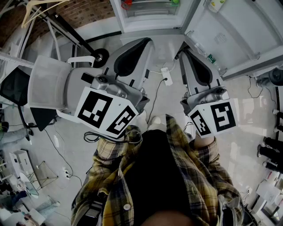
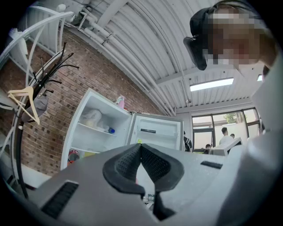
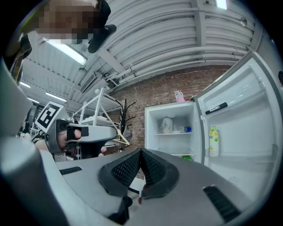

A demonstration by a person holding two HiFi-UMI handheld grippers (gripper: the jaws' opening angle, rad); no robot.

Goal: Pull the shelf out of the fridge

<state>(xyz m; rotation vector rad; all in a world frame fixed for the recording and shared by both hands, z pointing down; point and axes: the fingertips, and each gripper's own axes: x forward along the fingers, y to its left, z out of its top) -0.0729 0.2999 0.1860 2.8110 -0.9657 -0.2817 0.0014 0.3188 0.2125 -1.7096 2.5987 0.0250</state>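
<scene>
The white fridge (image 2: 95, 132) stands open against a brick wall, its door (image 3: 239, 119) swung wide. A thin white shelf (image 3: 174, 133) crosses its upper part, with a white bag (image 2: 93, 118) and a small blue item (image 2: 112, 130) on it. Both grippers are well short of the fridge and hold nothing. My left gripper (image 2: 140, 145) is shut, its black pads meeting at the tip. My right gripper (image 3: 141, 151) is shut too. In the head view the left gripper (image 1: 148, 42) and right gripper (image 1: 182, 47) point toward the fridge (image 1: 150, 9) at the top edge.
A coat rack with hangers (image 2: 26, 95) stands left of the fridge. A white chair (image 1: 48, 81) is at my left. A power strip with its cable (image 1: 166, 76) lies on the floor between the grippers. A yellow-green bottle (image 3: 214, 141) sits in the door. People (image 2: 225, 137) stand by the windows.
</scene>
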